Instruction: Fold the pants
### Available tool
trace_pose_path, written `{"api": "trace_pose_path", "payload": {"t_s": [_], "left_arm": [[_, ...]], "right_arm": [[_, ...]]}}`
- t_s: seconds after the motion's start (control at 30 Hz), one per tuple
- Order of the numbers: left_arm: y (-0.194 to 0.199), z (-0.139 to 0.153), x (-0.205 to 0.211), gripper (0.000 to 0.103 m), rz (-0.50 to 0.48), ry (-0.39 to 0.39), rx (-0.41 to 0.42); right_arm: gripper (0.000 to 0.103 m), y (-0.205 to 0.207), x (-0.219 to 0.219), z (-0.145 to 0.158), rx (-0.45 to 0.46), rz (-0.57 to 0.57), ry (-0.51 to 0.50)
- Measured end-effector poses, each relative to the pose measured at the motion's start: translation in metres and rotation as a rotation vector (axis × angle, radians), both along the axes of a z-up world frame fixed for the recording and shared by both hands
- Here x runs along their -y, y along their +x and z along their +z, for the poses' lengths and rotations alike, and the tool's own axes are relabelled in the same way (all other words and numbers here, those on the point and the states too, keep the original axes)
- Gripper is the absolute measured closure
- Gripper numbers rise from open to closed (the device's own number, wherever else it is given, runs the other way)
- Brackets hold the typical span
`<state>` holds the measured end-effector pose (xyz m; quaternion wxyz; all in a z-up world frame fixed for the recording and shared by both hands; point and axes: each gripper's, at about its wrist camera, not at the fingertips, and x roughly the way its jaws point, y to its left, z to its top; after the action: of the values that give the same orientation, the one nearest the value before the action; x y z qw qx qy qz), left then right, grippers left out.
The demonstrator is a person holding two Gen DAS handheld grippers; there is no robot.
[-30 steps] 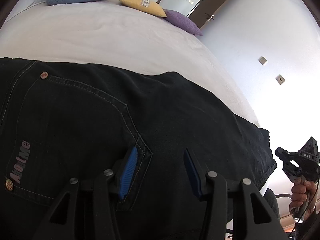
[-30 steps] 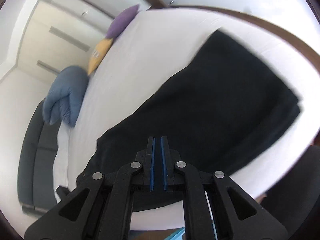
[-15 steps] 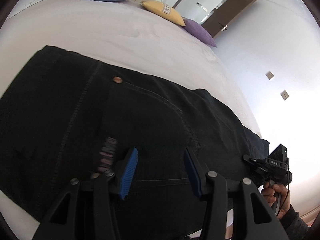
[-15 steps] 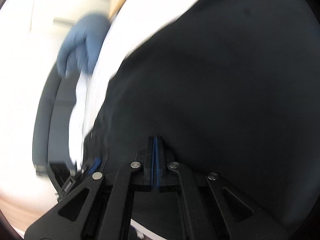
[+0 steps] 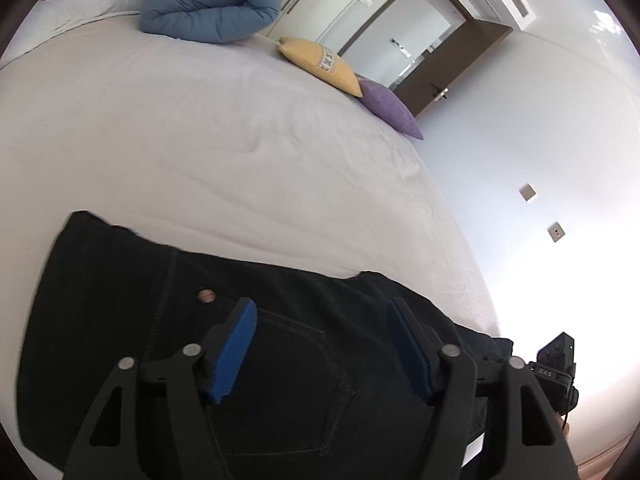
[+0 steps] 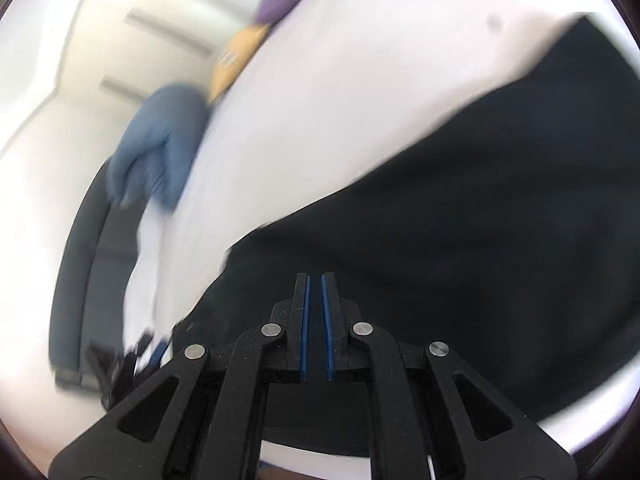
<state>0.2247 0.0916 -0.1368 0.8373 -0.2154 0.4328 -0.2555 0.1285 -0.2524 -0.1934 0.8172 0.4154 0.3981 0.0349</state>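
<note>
Black jeans [image 5: 120, 320] lie flat on the white bed, back pocket and a copper rivet [image 5: 207, 295] facing up. My left gripper [image 5: 322, 328] is open and empty, its blue pads hovering over the pocket area. The jeans also fill the right wrist view [image 6: 480, 220], which is blurred. My right gripper [image 6: 316, 292] has its pads almost together with a thin gap and nothing between them, above the jeans near the bed's edge. The right gripper's body shows in the left wrist view [image 5: 554, 364] at the far right edge.
The white bed [image 5: 200, 140] stretches away behind the jeans. A rolled blue duvet [image 5: 212, 4], a yellow pillow [image 5: 320, 64] and a purple pillow [image 5: 390, 110] lie at its far end. A dark headboard [image 6: 84, 260] and a doorway [image 5: 432, 52] stand beyond.
The left gripper has pulled back and tilted up, so more bed and less jeans show. The right gripper has swung quickly over the jeans, and its pads have parted slightly.
</note>
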Motion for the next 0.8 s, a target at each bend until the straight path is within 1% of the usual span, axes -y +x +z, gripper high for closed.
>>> {"api": "trace_pose_path", "payload": {"t_s": [0.03, 0.07, 0.1, 0.17, 0.2, 0.23, 0.27, 0.3, 0.33, 0.37, 0.4, 0.43, 0.47, 0.5, 0.57, 0.6, 0.63, 0.67, 0.73, 0.8], "left_arm": [[0.004, -0.004, 0.019, 0.028, -0.031, 0.008, -0.012], [0.006, -0.008, 0.035, 0.028, -0.054, 0.017, -0.027], [0.006, -0.016, 0.052, 0.028, -0.082, 0.025, -0.050], [0.002, -0.034, 0.080, 0.028, -0.130, 0.027, -0.096], [-0.001, -0.042, 0.088, 0.028, -0.142, 0.029, -0.117], [-0.006, -0.055, 0.097, 0.028, -0.150, 0.039, -0.148], [-0.010, -0.063, 0.100, 0.028, -0.149, 0.048, -0.157], [-0.015, -0.067, 0.100, 0.028, -0.141, 0.046, -0.140], [-0.018, -0.066, 0.097, 0.028, -0.135, 0.030, -0.121], [-0.020, -0.067, 0.095, 0.028, -0.131, 0.011, -0.131], [-0.020, -0.066, 0.092, 0.028, -0.128, -0.006, -0.141], [-0.019, -0.066, 0.089, 0.028, -0.128, -0.017, -0.152], [-0.018, -0.066, 0.089, 0.028, -0.131, -0.015, -0.156], [-0.019, -0.065, 0.088, 0.028, -0.133, -0.008, -0.157], [-0.020, -0.062, 0.091, 0.028, -0.128, 0.012, -0.157], [-0.021, -0.061, 0.093, 0.028, -0.118, 0.022, -0.160], [-0.023, -0.060, 0.092, 0.028, -0.107, 0.029, -0.164], [-0.024, -0.058, 0.095, 0.027, -0.101, 0.032, -0.169], [-0.026, -0.052, 0.105, 0.025, -0.110, 0.023, -0.165], [-0.031, -0.044, 0.123, 0.023, -0.148, 0.017, -0.148]], "right_arm": [[0.096, 0.018, -0.016, -0.008, -0.004, 0.031, 0.014], [0.096, 0.028, -0.025, -0.016, -0.012, 0.045, 0.047], [0.096, 0.028, -0.024, -0.025, -0.033, 0.042, 0.081], [0.096, 0.040, -0.023, -0.054, -0.088, 0.022, 0.135], [0.096, 0.049, -0.046, -0.061, -0.112, 0.006, 0.130], [0.100, 0.046, -0.035, -0.077, -0.122, -0.023, 0.148], [0.100, 0.042, -0.018, -0.106, -0.100, -0.044, 0.204], [0.102, 0.025, 0.003, -0.111, -0.079, -0.092, 0.234], [0.103, 0.006, 0.027, -0.112, -0.064, -0.153, 0.216], [0.103, -0.007, 0.056, -0.116, -0.042, -0.217, 0.209], [0.103, -0.033, 0.087, -0.112, -0.019, -0.272, 0.219], [0.103, -0.060, 0.112, -0.115, 0.002, -0.342, 0.228], [0.103, -0.083, 0.132, -0.116, 0.005, -0.405, 0.214], [0.103, -0.110, 0.154, -0.110, 0.004, -0.475, 0.177], [0.103, -0.153, 0.182, -0.087, -0.004, -0.568, 0.107], [0.099, -0.168, 0.188, -0.077, -0.001, -0.596, 0.064], [0.098, -0.185, 0.192, -0.064, -0.008, -0.619, 0.010], [0.098, -0.202, 0.200, -0.053, -0.007, -0.629, -0.022], [0.096, -0.223, 0.193, -0.046, 0.015, -0.613, -0.016], [0.085, -0.234, 0.181, -0.049, 0.029, -0.596, 0.003]]}}
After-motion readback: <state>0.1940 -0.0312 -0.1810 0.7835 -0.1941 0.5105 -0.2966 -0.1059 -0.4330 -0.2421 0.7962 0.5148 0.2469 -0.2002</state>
